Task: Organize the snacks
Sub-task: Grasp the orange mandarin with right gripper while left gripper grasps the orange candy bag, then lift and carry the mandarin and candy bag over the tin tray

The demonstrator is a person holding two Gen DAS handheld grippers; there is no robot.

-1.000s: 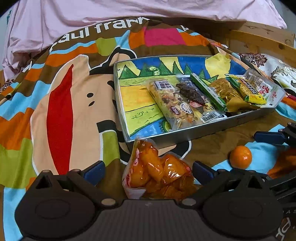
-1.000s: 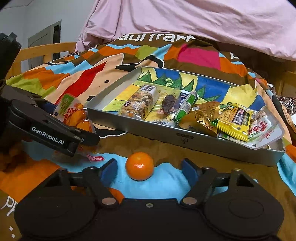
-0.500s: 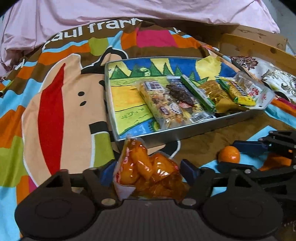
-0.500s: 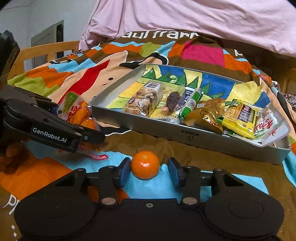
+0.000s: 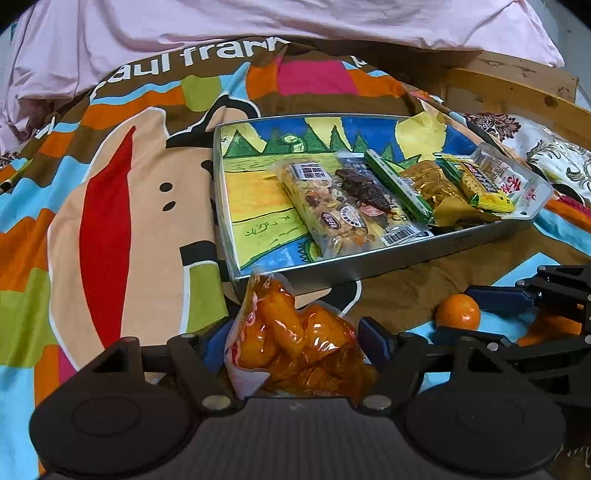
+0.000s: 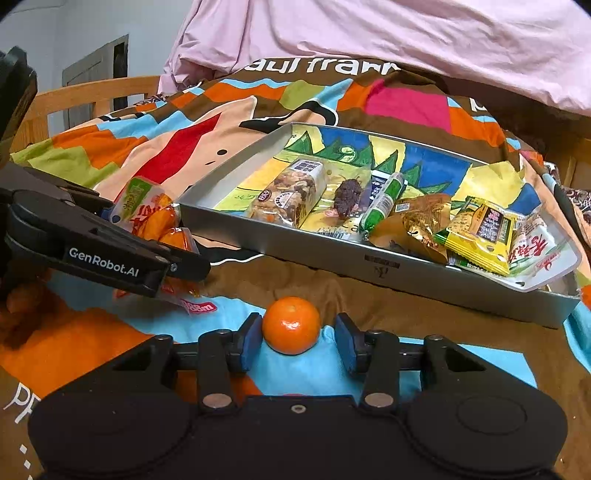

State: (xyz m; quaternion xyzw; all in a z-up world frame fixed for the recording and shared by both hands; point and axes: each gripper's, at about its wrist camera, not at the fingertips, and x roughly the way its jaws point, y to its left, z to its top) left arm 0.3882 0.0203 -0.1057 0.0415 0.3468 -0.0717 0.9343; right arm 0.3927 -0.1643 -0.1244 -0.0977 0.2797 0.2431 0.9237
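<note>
Patterned bedspread (image 5: 110,221) covers the surface, lettering "aul fran" printed at 12 o'clock. Pink sheet (image 5: 258,18) bunched beyond it. Wooden bed frame (image 5: 517,92) at 2 o'clock; floral fabric (image 5: 554,158) beside it. Wooden rail (image 6: 85,96) at 10 o'clock.

1. tray (image 6: 380,264): matt grey metal, smooth walls.
2. snack bag (image 5: 295,343): glossy, crinkled clear plastic.
3. blanket (image 5: 110,221): soft matt cloth.
4. mandarin (image 6: 291,325): shiny, finely dimpled peel.
5. bed frame (image 5: 517,92): bare wood.
</note>
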